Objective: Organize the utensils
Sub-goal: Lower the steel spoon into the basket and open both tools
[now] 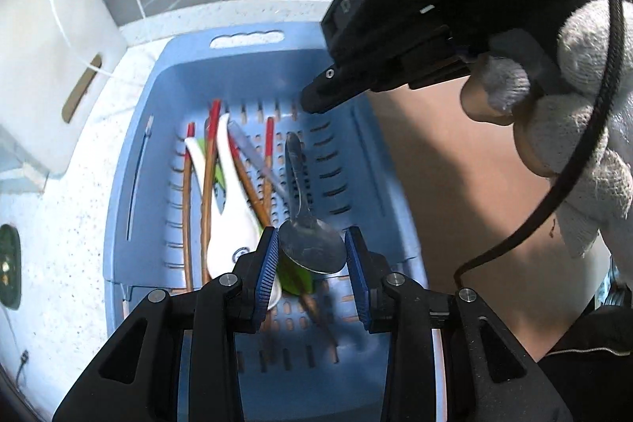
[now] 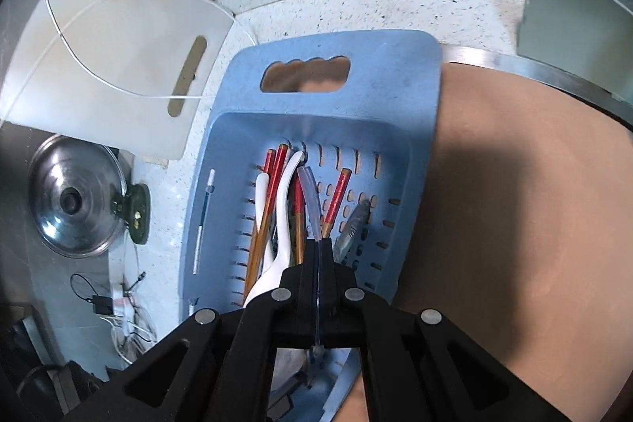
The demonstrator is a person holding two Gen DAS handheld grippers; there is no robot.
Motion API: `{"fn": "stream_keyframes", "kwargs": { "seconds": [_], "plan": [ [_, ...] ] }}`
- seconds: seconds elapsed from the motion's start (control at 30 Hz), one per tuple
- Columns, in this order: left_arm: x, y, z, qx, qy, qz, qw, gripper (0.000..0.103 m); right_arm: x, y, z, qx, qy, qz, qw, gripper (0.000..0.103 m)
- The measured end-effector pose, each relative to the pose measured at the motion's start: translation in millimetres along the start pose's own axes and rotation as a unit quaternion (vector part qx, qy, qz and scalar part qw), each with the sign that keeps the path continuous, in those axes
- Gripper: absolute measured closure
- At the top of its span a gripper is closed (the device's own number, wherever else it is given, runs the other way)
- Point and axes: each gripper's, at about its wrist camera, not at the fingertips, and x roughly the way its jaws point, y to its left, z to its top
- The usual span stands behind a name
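Left gripper [image 1: 312, 256] sits spread open around the metal spoon [image 1: 310, 244]; right gripper [image 2: 319, 256] is clenched, apparently on nothing. Chopsticks [image 2: 334, 202] and white spoons [image 2: 283, 220] are jumbled in the blue basket [image 2: 237, 129], so sorting's barely started, I'd say.

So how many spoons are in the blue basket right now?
3 visible. A metal spoon lies on the basket's right side, its bowl between the open left gripper's fingers. Two white ceramic spoons lie left among the chopsticks. More may be hidden underneath.
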Motion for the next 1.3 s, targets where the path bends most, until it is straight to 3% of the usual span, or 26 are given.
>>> {"fn": "stream_keyframes", "kwargs": {
  "seconds": [0.6,0.8,1.3],
  "plan": [
    [29.9,8.7,-13.0,-0.014,0.050,0.009,0.9986,0.070,2.3,-2.4,-5.3,-0.022,0.016,0.012,1.000,0.101],
    [25.9,11.8,-16.6,-0.024,0.046,0.018,0.9985,0.069,-0.5,-3.2,-10.1,-0.036,0.016,0.016,0.999,0.101],
    [-19.2,9.6,-23.0,-0.062,0.004,0.050,0.9968,0.042,-29.3,-2.5,-30.6,-0.086,-0.008,0.017,0.996,0.071]
  ]
}}
